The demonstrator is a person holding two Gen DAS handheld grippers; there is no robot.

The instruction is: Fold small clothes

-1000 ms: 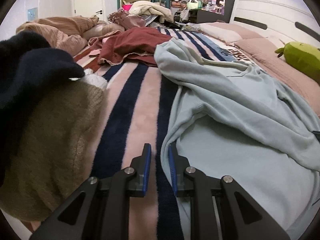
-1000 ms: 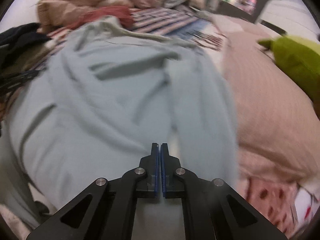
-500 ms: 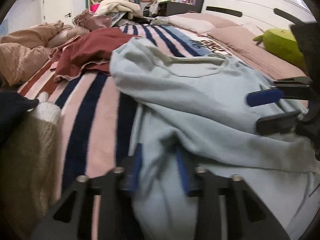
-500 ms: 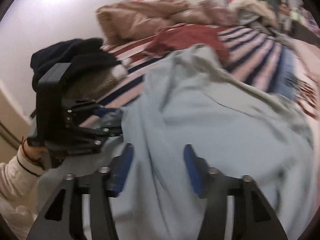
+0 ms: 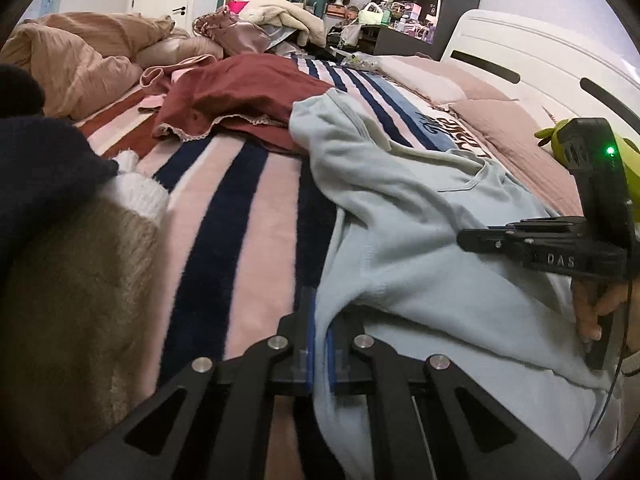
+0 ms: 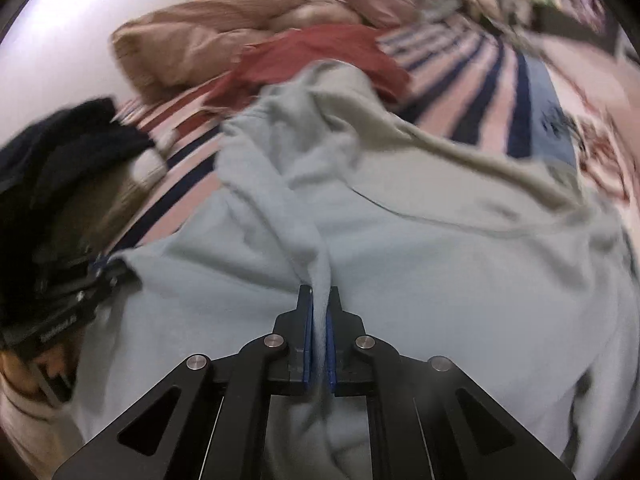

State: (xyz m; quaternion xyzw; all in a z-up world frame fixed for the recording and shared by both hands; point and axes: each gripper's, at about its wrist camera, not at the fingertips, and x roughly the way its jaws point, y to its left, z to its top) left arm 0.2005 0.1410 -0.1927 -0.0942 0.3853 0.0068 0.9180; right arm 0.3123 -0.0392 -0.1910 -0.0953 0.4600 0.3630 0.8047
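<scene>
Fabric of a soft, matte, fleecy kind makes up the pale blue sweatshirt (image 5: 420,248), which is spread in loose folds over a plush blanket (image 5: 240,216) with pink, navy and dark red stripes. The garment is laid lengthwise along the bed: its hem is turned to the grippers, its ribbed neckline (image 5: 460,184) is seen further up, and one long sleeve (image 5: 320,128) is stretched away towards a dark red garment (image 5: 240,96) with a lace edge. At the near left, a beige knit (image 5: 72,280) and a dark navy piece (image 5: 40,168) are piled. The left gripper (image 5: 319,344) has just been closing, and its blue pads (image 5: 311,344) are now pressed together on the left edge of the sweatshirt, where the cloth meets the blanket. The right gripper (image 6: 319,340) has also just been closing; a raised ridge of the same cloth is pinched between its pads (image 6: 307,340), nearer the middle of the hem. In the left wrist view the right gripper (image 5: 472,240) is seen from the side, low over the cloth, with a hand (image 5: 596,308) behind it.
</scene>
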